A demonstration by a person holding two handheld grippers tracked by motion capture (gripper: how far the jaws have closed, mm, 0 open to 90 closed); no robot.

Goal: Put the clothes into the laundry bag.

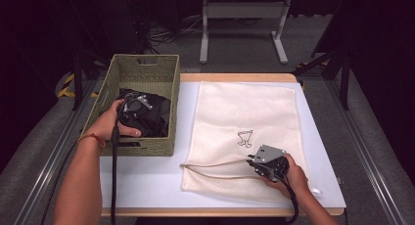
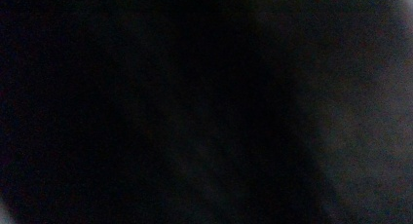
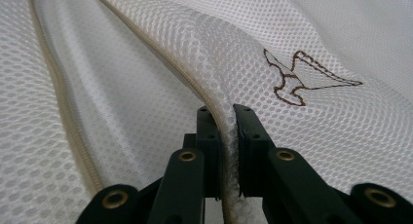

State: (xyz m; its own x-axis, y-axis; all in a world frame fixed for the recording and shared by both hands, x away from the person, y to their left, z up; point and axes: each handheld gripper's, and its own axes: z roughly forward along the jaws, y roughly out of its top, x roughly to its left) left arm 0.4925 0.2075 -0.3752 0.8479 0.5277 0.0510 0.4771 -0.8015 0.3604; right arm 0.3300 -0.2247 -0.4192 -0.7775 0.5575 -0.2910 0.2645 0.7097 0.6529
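High view puts the cream mesh laundry bag (image 1: 244, 132) flat on the white desk (image 1: 147, 181), right of centre in the frame, with a small brown line drawing (image 1: 244, 138) stitched near its middle; no lettering can be read there. Right gripper view brings that drawing (image 3: 304, 78) to the upper right of the frame as an outline figure, still without words. The right tongs (image 3: 227, 118) are closed on a raised fold of the bag's mesh (image 3: 146, 87) along its zipper edge, jaws pressed to either side of the cloth; in the high view the right tongs (image 1: 252, 161) sit at the lower right of the bag's opening.

At the left of the high view stands a green woven basket (image 1: 147, 68) holding a black garment (image 1: 156, 115), and the left tongs (image 1: 134, 105) are buried in that cloth, so I cannot tell whether they are open or closed. Left gripper view is almost wholly dark, with nothing distinct to make out.
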